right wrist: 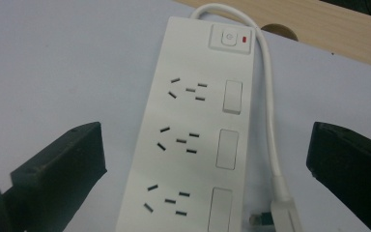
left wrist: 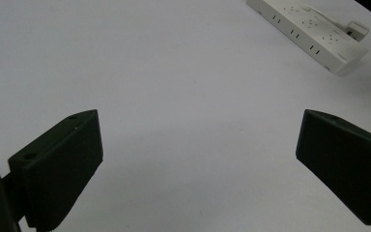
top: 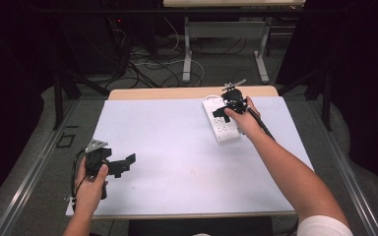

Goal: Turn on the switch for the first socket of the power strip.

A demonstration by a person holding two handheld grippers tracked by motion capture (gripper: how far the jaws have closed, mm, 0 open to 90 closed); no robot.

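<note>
Right gripper spread wide over the white power strip; left gripper idle, holding nothing.

High view: the power strip (top: 220, 121) lies at the far right of the pale table (top: 167, 147), the right gripper (top: 230, 106) above it; the left gripper (top: 120, 164) hovers near the left edge, well apart. Left gripper view: jaws released over bare table, the strip at far right. Right gripper view: jaws stand wide, clear of the strip, its white cable (right wrist: 270, 121) running along the right side and its plug (right wrist: 282, 212) lying just beside the near end. To take that plug cleanly, I judge the jaws should centre on its body, not the cord, before closing.
</note>
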